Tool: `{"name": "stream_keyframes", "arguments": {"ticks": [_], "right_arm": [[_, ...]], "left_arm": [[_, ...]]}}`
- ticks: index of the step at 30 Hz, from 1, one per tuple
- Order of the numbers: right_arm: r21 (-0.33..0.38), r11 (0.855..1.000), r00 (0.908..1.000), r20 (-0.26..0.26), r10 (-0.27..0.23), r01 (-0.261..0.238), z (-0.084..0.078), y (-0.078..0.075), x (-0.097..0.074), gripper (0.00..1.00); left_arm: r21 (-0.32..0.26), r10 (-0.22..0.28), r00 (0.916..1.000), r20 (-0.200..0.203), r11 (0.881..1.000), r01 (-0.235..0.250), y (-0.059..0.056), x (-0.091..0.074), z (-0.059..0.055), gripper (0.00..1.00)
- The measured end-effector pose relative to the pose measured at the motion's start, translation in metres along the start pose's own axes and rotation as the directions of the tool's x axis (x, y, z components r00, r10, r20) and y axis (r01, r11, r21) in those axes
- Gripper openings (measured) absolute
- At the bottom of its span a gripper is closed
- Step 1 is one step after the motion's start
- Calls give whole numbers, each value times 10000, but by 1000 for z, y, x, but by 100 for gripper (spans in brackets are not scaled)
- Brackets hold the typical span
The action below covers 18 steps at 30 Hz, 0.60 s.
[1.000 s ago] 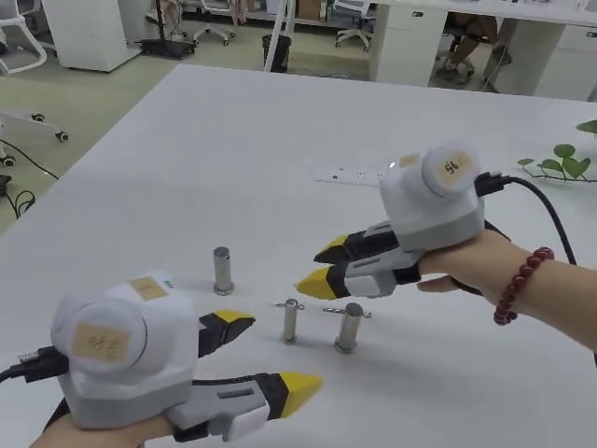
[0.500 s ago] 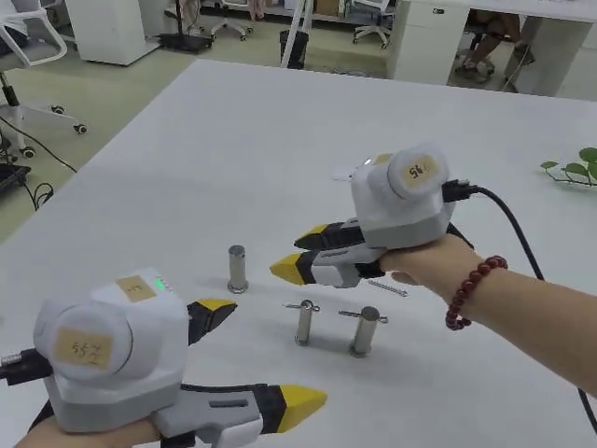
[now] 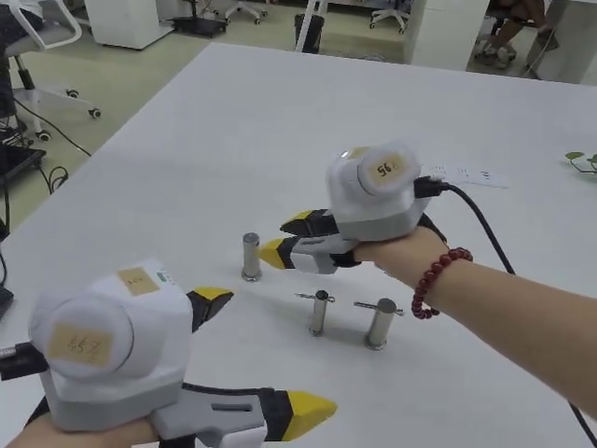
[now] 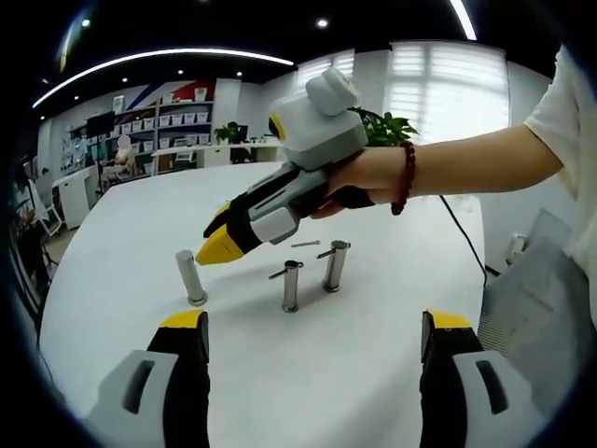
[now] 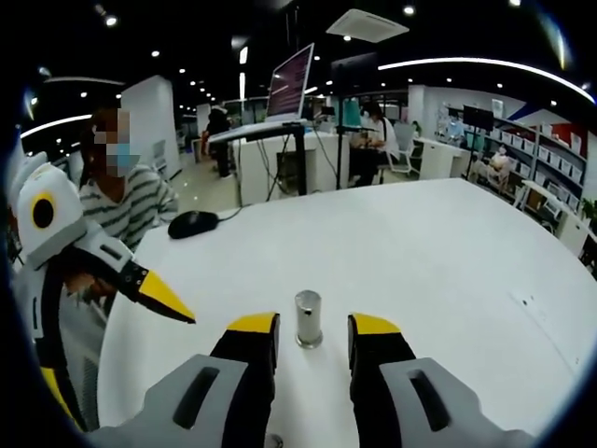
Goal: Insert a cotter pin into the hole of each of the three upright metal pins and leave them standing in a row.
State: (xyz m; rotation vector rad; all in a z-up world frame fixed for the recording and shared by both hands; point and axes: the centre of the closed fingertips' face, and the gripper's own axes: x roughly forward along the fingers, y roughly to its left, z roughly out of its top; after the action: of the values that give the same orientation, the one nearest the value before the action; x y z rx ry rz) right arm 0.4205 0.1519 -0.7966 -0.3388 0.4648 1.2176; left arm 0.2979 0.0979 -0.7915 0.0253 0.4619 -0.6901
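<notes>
Steel pin (image 5: 308, 317), bare, stands just ahead of my right hand-held gripper (image 3: 283, 238), jaws narrowly parted; my left hand-held gripper (image 4: 314, 322) gapes wide, holding nothing.

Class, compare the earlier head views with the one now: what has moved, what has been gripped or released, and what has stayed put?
The right claw moved left toward the bare pin, open, gripping nothing. The left claw stayed open and idle. The bare pin and the two cottered pins kept standing in place.
</notes>
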Motion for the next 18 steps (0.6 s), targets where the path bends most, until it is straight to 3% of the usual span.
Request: {"name": "stream_keyframes", "arguments": {"ticks": [9, 12, 18], "right_arm": [[40, 9999, 9999, 85, 138, -138, 2, 5, 23, 28], [-5, 10000, 9999, -126, 39, -39, -3, 3, 30, 24], [40, 10000, 10000, -67, -24, 24, -2, 2, 33, 16]], "left_arm": [[15, 83, 10000, 53, 10000, -83, 5, -5, -1, 99], [4, 181, 9998, 58, 9998, -181, 8, -7, -1, 99], [-61, 202, 9997, 145, 9998, -201, 9, -10, 0, 99]]}}
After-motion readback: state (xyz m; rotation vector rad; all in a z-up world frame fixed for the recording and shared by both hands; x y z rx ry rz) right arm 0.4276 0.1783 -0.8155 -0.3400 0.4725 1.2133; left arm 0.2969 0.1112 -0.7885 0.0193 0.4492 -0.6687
